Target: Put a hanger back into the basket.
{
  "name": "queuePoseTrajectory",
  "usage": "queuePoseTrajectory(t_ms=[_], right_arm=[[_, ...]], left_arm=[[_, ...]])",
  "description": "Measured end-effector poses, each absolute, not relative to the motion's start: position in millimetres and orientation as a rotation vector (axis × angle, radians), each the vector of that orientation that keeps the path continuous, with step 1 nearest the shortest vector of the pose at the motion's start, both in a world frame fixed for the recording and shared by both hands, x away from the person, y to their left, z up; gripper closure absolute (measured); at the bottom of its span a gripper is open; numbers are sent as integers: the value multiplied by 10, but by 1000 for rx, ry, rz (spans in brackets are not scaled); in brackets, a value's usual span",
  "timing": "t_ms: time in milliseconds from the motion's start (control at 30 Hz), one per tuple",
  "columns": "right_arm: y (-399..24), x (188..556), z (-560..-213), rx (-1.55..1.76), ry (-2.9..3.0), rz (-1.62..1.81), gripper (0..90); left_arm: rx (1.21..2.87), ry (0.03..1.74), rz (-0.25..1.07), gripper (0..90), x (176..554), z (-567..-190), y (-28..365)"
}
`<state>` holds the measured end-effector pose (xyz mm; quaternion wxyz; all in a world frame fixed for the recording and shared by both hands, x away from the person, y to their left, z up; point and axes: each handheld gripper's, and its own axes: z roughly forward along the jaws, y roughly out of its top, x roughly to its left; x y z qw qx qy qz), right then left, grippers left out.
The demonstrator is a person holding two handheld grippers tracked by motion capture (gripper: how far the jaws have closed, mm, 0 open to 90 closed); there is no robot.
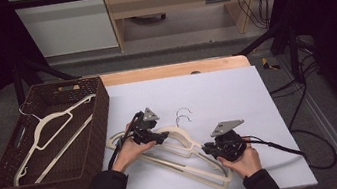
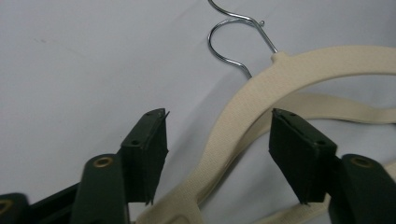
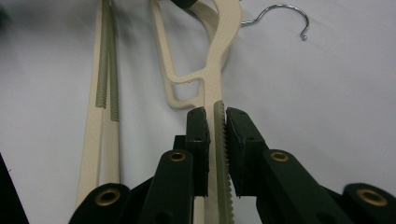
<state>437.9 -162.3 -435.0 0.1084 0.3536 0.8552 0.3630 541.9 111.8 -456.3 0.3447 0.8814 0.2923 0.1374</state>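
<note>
Because the cream plastic hangers (image 1: 185, 150) are thin, light and rigid, with slim arms and a ribbed trouser bar, they should lift easily but can twist or slide if pinched far from the middle. 2 of them lie overlapped on the white table (image 1: 236, 89), their 2 wire hooks (image 1: 183, 115) pointing away from the person. 2 more hangers (image 1: 49, 137) rest in the brown wicker basket (image 1: 100, 104) at the left.

In the right gripper view, the right gripper (image 3: 216, 122) has its fingers clamped on the ribbed bar (image 3: 219, 154) of 1 hanger. The left gripper (image 2: 218, 154) straddles the curved shoulder (image 2: 233, 126) near the neck, fingers apart and not touching it. That shoulder looks like a sound hold: wide, flat, close to the balance point.
</note>
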Motion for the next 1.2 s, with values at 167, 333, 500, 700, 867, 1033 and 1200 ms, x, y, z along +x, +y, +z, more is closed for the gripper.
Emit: queuePoseTrajectory(t_ms=[167,333,500,700,867,1033,1200], right_arm=[[-1626,4376,-4349,1035,2513,1057,797],[-1626,4377,-4351,1028,2505,1066,797],[-1638,4366,-4331,1021,2501,1085,797],[-1643,4370,-4333,1011,2511,1092,795],[-1645,4375,-4341,1029,2531,1091,794],[-1642,4379,-4351,1042,2545,1094,788],[-1652,4372,-4340,1022,2561,1136,764]], left_arm=[[2305,721,327,433,5448,-4578,1106],[2327,706,326,476,5451,-4593,1086],[2349,707,334,540,5473,-4615,1103],[2381,672,341,640,5447,-4578,1126],[2381,615,403,669,5336,-4454,1173],[2406,545,481,698,5171,-4318,1224],[2412,497,510,724,5017,-4251,1272]])
